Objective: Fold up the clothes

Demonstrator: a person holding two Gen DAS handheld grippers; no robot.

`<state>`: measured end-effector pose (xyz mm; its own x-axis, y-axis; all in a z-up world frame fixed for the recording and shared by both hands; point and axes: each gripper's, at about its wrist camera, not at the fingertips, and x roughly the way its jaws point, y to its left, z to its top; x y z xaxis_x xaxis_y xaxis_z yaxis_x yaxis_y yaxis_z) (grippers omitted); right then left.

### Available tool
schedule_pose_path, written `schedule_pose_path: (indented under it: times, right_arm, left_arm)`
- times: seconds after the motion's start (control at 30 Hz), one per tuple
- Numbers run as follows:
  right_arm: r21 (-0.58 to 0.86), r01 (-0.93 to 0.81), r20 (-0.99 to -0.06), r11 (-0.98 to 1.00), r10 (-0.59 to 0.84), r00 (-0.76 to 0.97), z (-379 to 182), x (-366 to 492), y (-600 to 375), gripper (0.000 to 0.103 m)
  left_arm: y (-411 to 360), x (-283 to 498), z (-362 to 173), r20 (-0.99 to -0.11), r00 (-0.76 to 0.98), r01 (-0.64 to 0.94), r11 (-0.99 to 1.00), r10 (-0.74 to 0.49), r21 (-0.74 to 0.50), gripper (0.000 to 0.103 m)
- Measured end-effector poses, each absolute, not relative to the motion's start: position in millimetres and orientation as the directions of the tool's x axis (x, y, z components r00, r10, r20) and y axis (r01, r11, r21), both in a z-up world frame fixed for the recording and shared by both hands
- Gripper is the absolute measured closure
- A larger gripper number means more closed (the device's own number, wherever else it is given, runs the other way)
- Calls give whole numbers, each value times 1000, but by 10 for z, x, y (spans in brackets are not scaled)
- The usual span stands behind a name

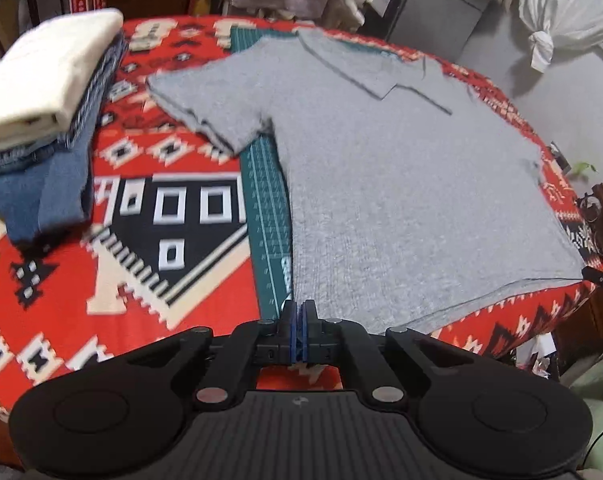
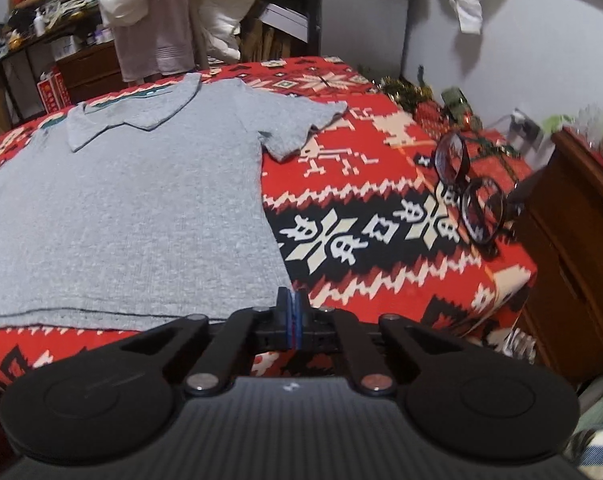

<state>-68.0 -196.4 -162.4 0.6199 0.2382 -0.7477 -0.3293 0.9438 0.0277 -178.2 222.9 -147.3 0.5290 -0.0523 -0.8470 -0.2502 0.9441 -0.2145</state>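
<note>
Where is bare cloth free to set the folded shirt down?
Between the stack and the shirt, on the black diamond pattern left of the mat. Also between the shirt's right edge and the glasses. Crowded: the far right corner by the decorations.

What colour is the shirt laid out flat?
Plain grey shirt, with a collar; the right wrist view shows it best.

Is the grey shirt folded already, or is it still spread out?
Spread out: the grey shirt lies flat, both sleeves out to the sides, collar visible.
</note>
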Motion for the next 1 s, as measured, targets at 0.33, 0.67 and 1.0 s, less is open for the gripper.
schedule_pose_path:
  times: [0.33,0.67,1.0]
  right_arm:
    - [6,-331,-764,944,218,608,-1680,-729,-1895,101]
    - [6,-341,-728,940,238,643,-1514,-855,-1906,97]
    - [16,-325,-698,946,243,674,-1406,-591,-1796,97]
  left_arm:
    - [2170,-1796,-1464,-844,536,-238,955,-24,-179,98]
    - [2424,-1933,-1335,-799,601,-310,927,19,-212,86]
    - [3111,-1163,-1129,-681,692,-419,902,241,-106,74]
